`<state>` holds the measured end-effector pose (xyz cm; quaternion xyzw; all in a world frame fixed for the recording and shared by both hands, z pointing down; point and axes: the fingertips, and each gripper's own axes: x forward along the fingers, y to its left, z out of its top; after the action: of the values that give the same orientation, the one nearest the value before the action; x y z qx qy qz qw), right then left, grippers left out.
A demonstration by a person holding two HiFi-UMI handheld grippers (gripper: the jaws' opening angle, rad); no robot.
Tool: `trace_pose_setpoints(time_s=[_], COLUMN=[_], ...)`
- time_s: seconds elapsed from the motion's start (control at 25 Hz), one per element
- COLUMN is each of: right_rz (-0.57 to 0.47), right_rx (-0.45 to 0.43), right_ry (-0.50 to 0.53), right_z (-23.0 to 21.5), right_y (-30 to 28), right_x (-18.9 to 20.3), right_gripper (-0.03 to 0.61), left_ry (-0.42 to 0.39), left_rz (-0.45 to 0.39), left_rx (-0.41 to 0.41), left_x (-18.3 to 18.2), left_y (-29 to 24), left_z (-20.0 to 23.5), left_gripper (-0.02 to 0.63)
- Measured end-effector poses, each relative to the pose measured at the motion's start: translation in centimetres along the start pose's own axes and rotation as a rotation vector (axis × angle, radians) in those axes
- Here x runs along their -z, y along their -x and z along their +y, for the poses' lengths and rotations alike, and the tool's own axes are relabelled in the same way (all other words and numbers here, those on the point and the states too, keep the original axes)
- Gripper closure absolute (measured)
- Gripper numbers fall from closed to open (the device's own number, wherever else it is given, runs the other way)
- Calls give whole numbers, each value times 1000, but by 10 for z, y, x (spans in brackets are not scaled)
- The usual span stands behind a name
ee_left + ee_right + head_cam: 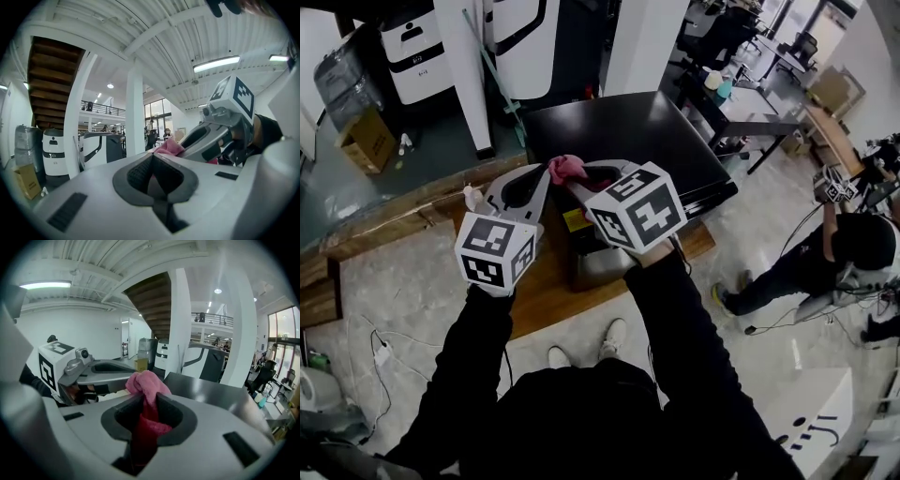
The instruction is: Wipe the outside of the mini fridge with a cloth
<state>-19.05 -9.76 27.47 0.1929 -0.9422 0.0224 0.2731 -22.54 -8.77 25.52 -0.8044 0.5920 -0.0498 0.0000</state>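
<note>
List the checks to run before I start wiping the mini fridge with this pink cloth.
1. Cloth gripped: ok. The pink cloth is clamped between the jaws of the right gripper.
2. Cloth free of the left gripper: cannot tell. Its jaws are together, with the tip right at the cloth.
3. Cloth spread for wiping: not ok. It is bunched into a wad.
4. Cloth against the mini fridge: cannot tell. It sits over the front edge of the black top, and any contact is hidden.
5. Bystander clear: ok. The person at the right stands apart from the fridge.
</note>
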Motion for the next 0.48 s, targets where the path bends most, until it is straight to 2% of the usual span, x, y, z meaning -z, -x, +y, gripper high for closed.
trace_pose_setpoints(time_s=[0.24,0.48], right_rz=[168,175], right_rx=[-8,-39], right_ry=[53,68], right_z=[15,4], right_y=[-31,-35], right_x=[45,50], right_gripper=[501,502], left_ry=[13,25], left_rz=[26,47], left_rx=[6,17], left_x=[17,21], left_y=[16,2], left_z=[-9,-26], left_gripper=[607,607])
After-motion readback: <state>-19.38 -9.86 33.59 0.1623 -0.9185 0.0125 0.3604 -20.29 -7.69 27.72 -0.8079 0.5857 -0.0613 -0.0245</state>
